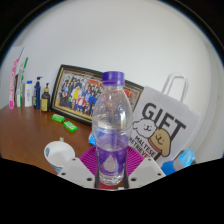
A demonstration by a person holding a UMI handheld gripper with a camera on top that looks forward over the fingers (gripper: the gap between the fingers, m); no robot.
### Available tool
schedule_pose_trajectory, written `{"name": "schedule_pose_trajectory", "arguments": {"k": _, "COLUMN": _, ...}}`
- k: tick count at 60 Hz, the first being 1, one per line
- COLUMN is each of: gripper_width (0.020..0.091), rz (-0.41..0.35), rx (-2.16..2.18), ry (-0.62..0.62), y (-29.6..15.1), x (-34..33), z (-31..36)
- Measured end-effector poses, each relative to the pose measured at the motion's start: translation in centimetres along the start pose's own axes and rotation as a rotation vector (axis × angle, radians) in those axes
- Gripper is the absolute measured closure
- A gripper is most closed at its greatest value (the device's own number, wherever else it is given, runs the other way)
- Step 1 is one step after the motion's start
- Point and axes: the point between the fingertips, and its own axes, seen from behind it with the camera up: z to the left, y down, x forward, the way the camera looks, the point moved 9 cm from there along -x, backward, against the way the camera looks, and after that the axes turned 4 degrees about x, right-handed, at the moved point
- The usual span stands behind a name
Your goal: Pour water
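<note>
Your gripper (110, 176) is clamped on the upright water bottle (111, 125), its long axis vertical between the fingers.

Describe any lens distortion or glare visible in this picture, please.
Gripper view: the wide-angle lens bends the scene, so the framed photo and gift bag lean outward; soft highlights shine on the water bottle, held in the claw; the wooden table shows no harsh glare.

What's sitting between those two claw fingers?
A water bottle with a purple cap stands between the claw's fingers, as the gripper view shows.
</note>
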Motion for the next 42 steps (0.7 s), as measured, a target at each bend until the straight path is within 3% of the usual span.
{"name": "schedule_pose_trajectory", "arguments": {"k": 8, "gripper_width": 0.0781, "rz": 0.005, "rx": 0.17, "ry": -0.076, "y": 3.1, "x": 2.2, "z": -0.7}}
{"name": "schedule_pose_trajectory", "arguments": {"k": 27, "gripper_width": 0.0774, "rz": 0.017, "rx": 0.299, "ry": -0.08, "y": 9.1, "x": 5.3, "z": -0.5}}
{"name": "schedule_pose_trajectory", "arguments": {"k": 34, "gripper_width": 0.0773, "rz": -0.017, "rx": 0.293, "ry": -0.072, "y": 9.4, "x": 5.0, "z": -0.4}}
{"name": "schedule_pose_trajectory", "arguments": {"k": 42, "gripper_width": 0.0722, "rz": -0.011, "rx": 0.302, "ry": -0.04, "y": 9.4, "x": 4.9, "z": -0.2}}
